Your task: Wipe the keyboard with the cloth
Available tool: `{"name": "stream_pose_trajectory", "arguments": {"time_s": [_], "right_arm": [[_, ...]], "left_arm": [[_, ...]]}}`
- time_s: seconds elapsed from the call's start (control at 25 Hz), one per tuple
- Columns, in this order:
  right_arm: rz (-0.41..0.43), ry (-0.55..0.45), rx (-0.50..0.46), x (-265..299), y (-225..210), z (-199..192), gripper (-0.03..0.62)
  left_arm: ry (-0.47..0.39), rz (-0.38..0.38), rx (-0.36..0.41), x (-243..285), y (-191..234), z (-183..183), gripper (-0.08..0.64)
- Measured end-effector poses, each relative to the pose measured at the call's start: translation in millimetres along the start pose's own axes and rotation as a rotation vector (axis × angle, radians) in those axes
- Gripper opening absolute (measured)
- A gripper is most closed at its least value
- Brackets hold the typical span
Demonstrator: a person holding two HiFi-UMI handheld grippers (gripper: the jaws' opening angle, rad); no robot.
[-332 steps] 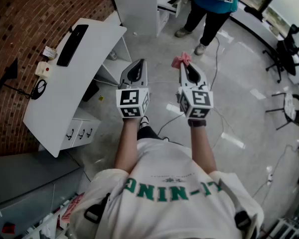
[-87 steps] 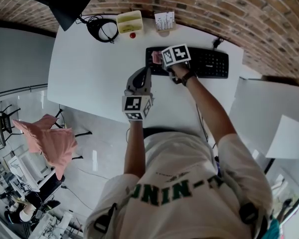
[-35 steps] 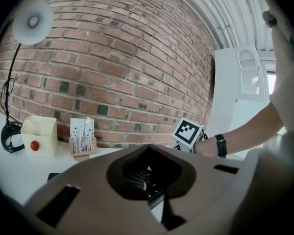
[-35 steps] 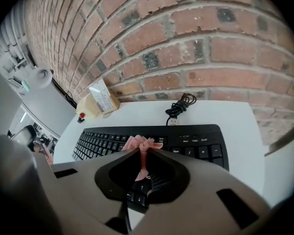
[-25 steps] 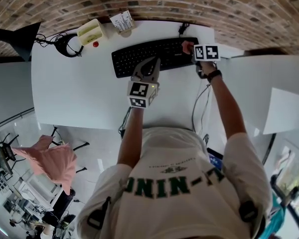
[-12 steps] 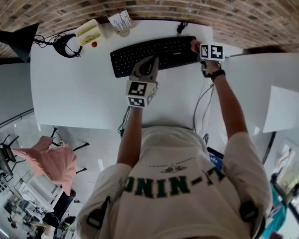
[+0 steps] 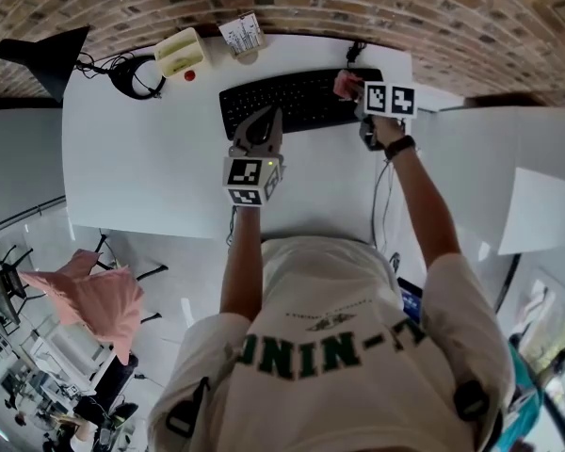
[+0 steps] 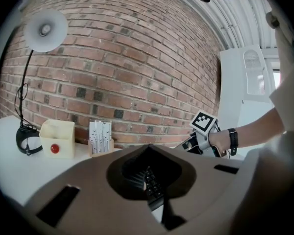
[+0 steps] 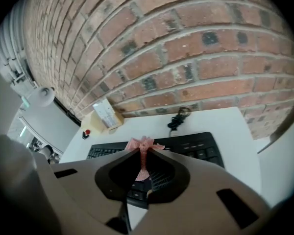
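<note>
Firmly pinched, crumpled pink cloth (image 9: 145,143) sits between tips of right gripper (image 9: 140,151) jaws, over right end of black keyboard (image 7: 292,102) on white worktop (image 7: 141,163). Left gripper (image 7: 262,121) jaws pressed together, empty, above keyboard's near edge.

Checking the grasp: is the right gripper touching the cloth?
Touching. The right gripper view shows the pink cloth pinched between the shut jaws of the right gripper.
</note>
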State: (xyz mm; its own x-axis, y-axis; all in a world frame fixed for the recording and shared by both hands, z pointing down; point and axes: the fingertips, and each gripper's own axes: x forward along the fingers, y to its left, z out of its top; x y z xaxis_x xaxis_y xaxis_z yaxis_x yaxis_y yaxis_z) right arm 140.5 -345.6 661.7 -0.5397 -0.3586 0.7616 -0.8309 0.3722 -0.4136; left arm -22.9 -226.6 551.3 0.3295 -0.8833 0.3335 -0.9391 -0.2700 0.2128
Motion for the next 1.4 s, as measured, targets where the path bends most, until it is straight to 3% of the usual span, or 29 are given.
{"name": "stream_pose_trajectory", "arguments": {"time_s": [0.32,0.68,0.96,1.2,1.4], "right_arm": [[0.237,0.100,-0.037,50.5,143.2,-29.0,0.034],[0.316,0.249,-0.209,107.5,248.8,-77.9,0.034],[0.303,0.305,-0.267,137.9,280.3,-97.2,0.034],[0.275,0.332,-0.297,143.9,270.2,-103.2,0.034],[0.269,0.323,-0.266,139.0,256.1,-100.7,0.034]], "left_arm": [[0.005,0.099,-0.033,-44.4,47.9,-19.4,0.003],[0.016,0.207,-0.078,-92.1,96.8,-43.1,0.003],[0.018,0.262,-0.103,-114.5,120.2,-51.0,0.003],[0.034,0.253,-0.104,-109.6,118.1,-54.7,0.003],[0.044,0.234,-0.095,-101.3,109.6,-56.1,0.003]]}}
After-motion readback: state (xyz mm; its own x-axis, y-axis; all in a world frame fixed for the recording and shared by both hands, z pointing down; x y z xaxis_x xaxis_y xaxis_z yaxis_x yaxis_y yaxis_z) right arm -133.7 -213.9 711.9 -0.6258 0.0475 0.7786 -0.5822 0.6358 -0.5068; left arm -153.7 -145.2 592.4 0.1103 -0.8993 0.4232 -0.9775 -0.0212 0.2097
